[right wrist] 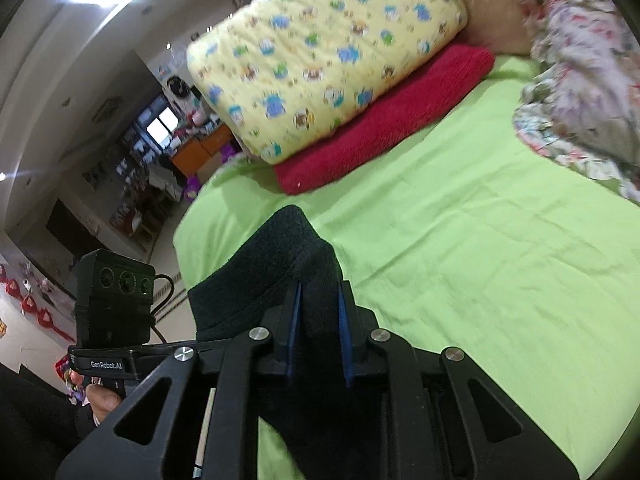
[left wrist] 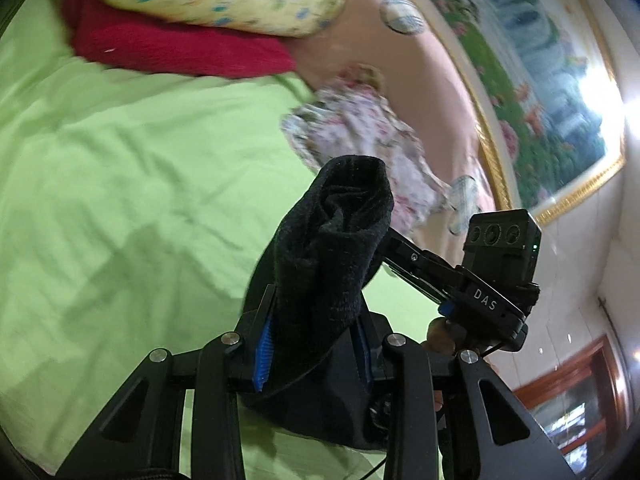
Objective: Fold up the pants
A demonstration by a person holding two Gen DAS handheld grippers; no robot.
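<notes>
The black pants (left wrist: 340,216) hang bunched up above the green bed sheet (left wrist: 120,184). My left gripper (left wrist: 316,316) is shut on a thick fold of them, its blue pads (left wrist: 262,356) pressing the cloth from both sides. In the right wrist view the pants (right wrist: 272,272) rise as a peaked fold from my right gripper (right wrist: 318,304), which is shut on the cloth between its blue pads (right wrist: 344,320). Each view shows the other gripper close beside: the right one (left wrist: 492,292) and the left one (right wrist: 112,312), held by a hand (right wrist: 102,400). The fingertips are hidden under the fabric.
A yellow patterned pillow (right wrist: 320,52) lies on a folded red blanket (right wrist: 384,128) at the head of the bed. A crumpled floral cloth (right wrist: 580,92) lies by the pink headboard (left wrist: 380,64). A gold-framed painting (left wrist: 540,80) hangs above. The bed's left edge (right wrist: 180,236) drops to the room floor.
</notes>
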